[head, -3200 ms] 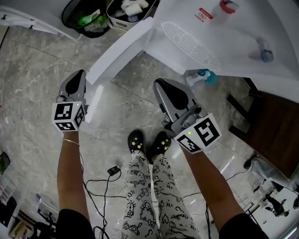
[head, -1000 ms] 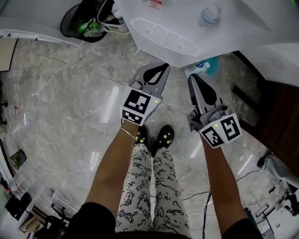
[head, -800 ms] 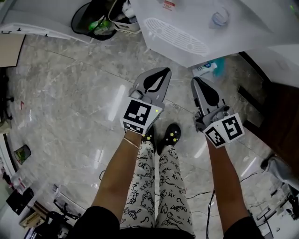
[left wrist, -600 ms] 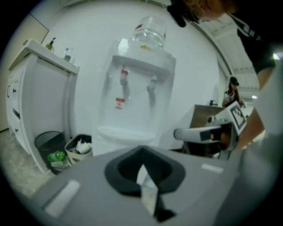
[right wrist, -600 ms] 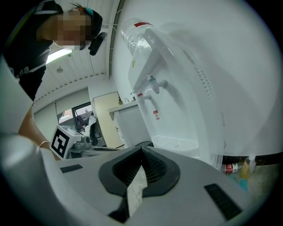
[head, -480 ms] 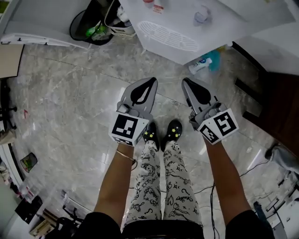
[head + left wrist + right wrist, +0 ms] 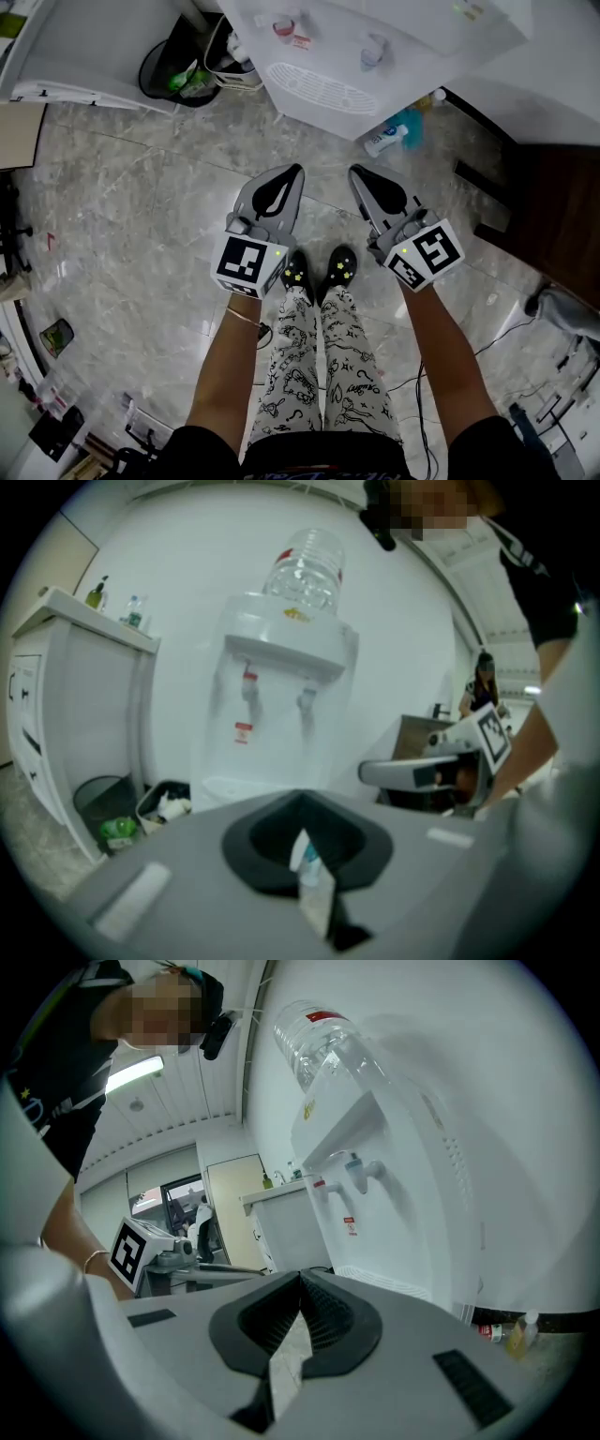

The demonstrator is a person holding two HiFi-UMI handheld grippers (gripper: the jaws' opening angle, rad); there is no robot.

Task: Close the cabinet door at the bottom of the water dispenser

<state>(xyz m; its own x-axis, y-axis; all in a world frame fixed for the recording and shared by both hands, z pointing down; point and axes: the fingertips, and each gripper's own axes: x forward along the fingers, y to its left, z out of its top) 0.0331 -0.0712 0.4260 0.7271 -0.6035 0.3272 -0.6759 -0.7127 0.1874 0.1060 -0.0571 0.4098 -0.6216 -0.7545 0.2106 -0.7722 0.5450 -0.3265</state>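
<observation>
The white water dispenser stands at the top of the head view, seen from above with its drip grille and two taps. No door leaf sticks out from its base; the lower front itself is hidden from above. My left gripper and right gripper hover side by side over the floor, a short way in front of the dispenser, touching nothing. Both are shut and empty. In the left gripper view the dispenser with its bottle rises beyond the shut left gripper. The right gripper points beside the dispenser.
A blue-and-white bottle lies on the marble floor by the dispenser's right foot. A black bin and a basket sit to its left beside a white cabinet. Dark wooden furniture stands right. The person's feet are below the grippers.
In the earliest frame a white door stood open to the left; now none sticks out. Both grippers have drawn back from the dispenser, the left one moving toward the middle.
</observation>
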